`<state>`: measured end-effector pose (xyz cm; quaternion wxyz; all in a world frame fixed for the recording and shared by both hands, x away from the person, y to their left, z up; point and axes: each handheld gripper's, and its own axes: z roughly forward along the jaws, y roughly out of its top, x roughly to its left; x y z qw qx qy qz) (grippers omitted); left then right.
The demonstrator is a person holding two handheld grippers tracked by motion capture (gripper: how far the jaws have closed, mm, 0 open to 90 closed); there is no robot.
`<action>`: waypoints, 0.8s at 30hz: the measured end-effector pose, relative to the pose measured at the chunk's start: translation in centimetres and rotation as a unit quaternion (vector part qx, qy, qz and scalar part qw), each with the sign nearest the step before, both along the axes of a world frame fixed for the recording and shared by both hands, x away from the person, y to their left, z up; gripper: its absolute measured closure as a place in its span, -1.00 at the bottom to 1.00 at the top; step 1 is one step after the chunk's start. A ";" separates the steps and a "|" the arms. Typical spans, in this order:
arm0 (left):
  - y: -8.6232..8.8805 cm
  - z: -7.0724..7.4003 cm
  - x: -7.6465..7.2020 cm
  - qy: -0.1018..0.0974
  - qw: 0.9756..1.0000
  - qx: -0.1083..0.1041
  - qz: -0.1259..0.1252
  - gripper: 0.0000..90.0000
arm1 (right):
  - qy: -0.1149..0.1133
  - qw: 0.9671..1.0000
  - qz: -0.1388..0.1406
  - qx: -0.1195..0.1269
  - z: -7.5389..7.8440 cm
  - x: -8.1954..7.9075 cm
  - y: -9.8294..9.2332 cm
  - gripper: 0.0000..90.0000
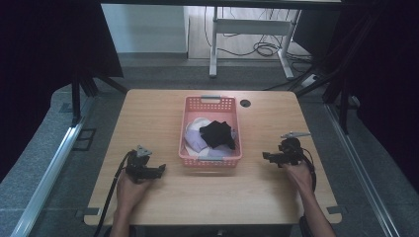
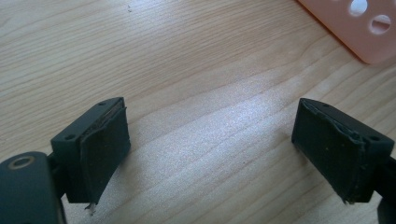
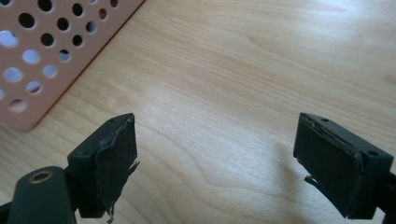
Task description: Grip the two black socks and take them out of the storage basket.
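Left gripper (image 2: pixel 210 140) jaws spread wide over bare wooden table (image 2: pixel 196 56), nothing between. Right gripper (image 3: pixel 215 154) likewise gaping, empty. Pink perforated basket (image 1: pixel 189 129) between both at table centre, holding black cloth (image 1: pixel 217 133) atop pale garments (image 1: pixel 195 136).

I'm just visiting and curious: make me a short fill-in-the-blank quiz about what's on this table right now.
1. The pink basket stands between the two ____.
2. On top of the pale clothes in the basket lies a cloth coloured ____.
3. The jaws of the left gripper and of the right gripper stand ____, with nothing between them.
4. The table top is made of ____.

Missing words: grippers; black; open; wood
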<state>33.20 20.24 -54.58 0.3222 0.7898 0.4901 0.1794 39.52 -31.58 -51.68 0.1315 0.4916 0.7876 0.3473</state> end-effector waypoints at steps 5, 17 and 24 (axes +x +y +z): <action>0.0 0.0 0.0 0.000 1.000 0.000 0.000 -0.76 | -0.005 1.000 0.004 -0.011 0.0 -0.2 -0.1 -0.70; 0.0 0.0 0.0 0.000 1.000 0.000 -0.001 -0.76 | -0.009 1.000 0.006 -0.012 0.1 -0.3 0.1 -0.70; 0.0 0.0 0.0 0.000 1.000 0.000 -0.001 -0.76 | -0.013 1.000 0.009 -0.017 0.3 -0.3 0.5 -0.70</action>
